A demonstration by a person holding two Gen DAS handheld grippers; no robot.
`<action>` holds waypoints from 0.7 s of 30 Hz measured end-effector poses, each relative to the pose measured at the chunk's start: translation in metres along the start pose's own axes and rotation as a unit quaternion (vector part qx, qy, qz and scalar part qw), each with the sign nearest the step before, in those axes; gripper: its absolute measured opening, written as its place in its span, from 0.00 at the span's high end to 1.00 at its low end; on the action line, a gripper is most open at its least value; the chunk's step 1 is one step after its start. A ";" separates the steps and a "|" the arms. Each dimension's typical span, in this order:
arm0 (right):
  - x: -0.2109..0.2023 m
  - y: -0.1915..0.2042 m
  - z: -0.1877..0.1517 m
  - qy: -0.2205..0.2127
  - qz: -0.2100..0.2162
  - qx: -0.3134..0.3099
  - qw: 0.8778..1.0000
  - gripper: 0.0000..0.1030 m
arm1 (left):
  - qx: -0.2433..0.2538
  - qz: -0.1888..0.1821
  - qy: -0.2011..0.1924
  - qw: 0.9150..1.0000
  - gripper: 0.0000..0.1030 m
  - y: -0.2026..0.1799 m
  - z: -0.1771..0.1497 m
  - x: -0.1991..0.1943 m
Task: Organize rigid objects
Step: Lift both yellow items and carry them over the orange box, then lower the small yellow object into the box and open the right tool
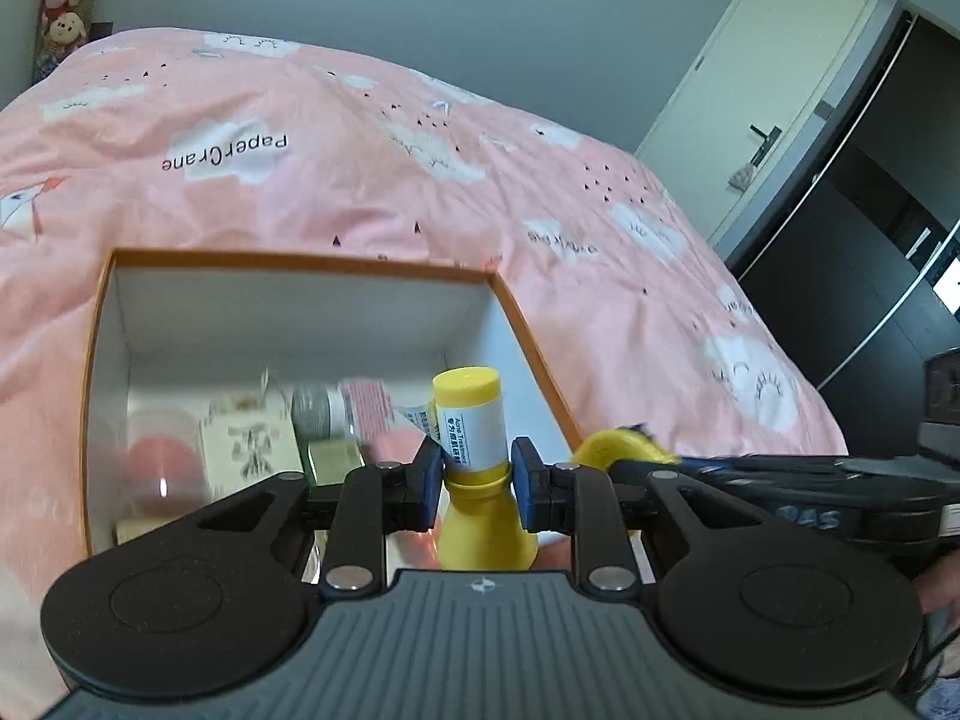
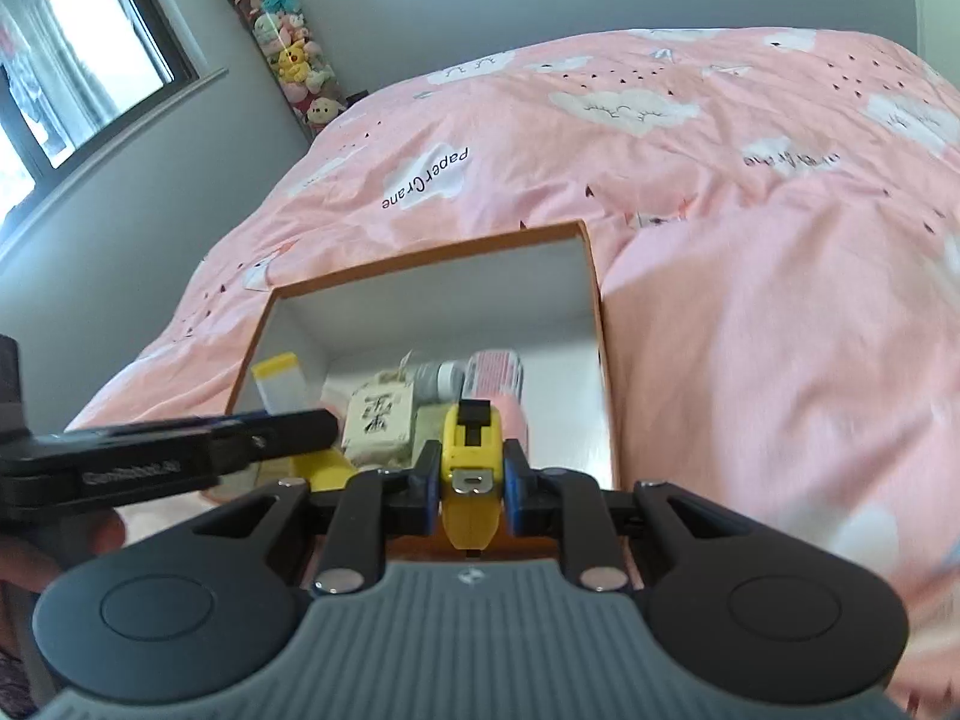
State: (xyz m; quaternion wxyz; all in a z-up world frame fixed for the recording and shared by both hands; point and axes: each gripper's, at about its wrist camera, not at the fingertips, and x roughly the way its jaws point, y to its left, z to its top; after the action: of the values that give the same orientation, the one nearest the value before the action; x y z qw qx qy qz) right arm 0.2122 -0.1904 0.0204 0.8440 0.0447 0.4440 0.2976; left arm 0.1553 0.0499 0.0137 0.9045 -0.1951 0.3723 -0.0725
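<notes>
My left gripper [image 1: 474, 474] is shut on a yellow tube with a white label [image 1: 471, 426], held upright over the near right part of an orange-rimmed white box [image 1: 300, 261]. My right gripper [image 2: 470, 477] is shut on a yellow tape measure [image 2: 471, 450], held over the near edge of the same box [image 2: 432, 255]. In the left wrist view the tape measure [image 1: 624, 450] shows just right of the tube. In the right wrist view the tube [image 2: 279, 387] and the left gripper's arm [image 2: 180, 450] show at the left.
The box lies on a pink bed cover [image 1: 360, 150]. Inside are a beige carton [image 2: 381, 417], a grey-capped bottle [image 2: 441, 381], a pink packet [image 2: 495, 375] and a pink round item [image 1: 159, 456]. A door [image 1: 774, 78] and dark wardrobe [image 1: 870, 240] stand right.
</notes>
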 end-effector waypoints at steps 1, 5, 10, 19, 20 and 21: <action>0.009 -0.002 0.005 0.006 -0.001 0.000 1.000 0.82 | 0.005 0.006 -0.002 1.000 0.74 0.000 0.004 0.005; 0.055 -0.008 0.022 0.052 -0.032 0.000 0.998 0.82 | 0.024 0.019 0.004 1.000 0.74 0.003 0.011 0.030; 0.106 -0.011 0.025 0.112 -0.052 -0.015 0.992 0.82 | 0.024 0.030 0.029 0.999 0.74 0.015 0.006 0.059; 0.151 0.008 0.019 0.192 -0.080 -0.125 0.970 0.82 | 0.014 0.033 0.052 0.998 0.74 0.029 0.003 0.075; 0.156 0.009 0.018 0.205 -0.082 -0.134 0.966 0.82 | 0.011 0.034 0.053 0.998 0.74 0.030 0.003 0.076; 0.161 0.010 0.017 0.217 -0.085 -0.141 0.962 0.82 | 0.009 0.034 0.054 0.998 0.74 0.032 0.003 0.076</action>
State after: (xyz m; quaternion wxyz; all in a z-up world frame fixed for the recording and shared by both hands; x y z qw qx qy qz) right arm 0.2898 -0.0920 -0.0820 0.7471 -0.1785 0.5724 0.2870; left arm 0.2108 0.0587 -0.0459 0.8868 -0.1699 0.4263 -0.0552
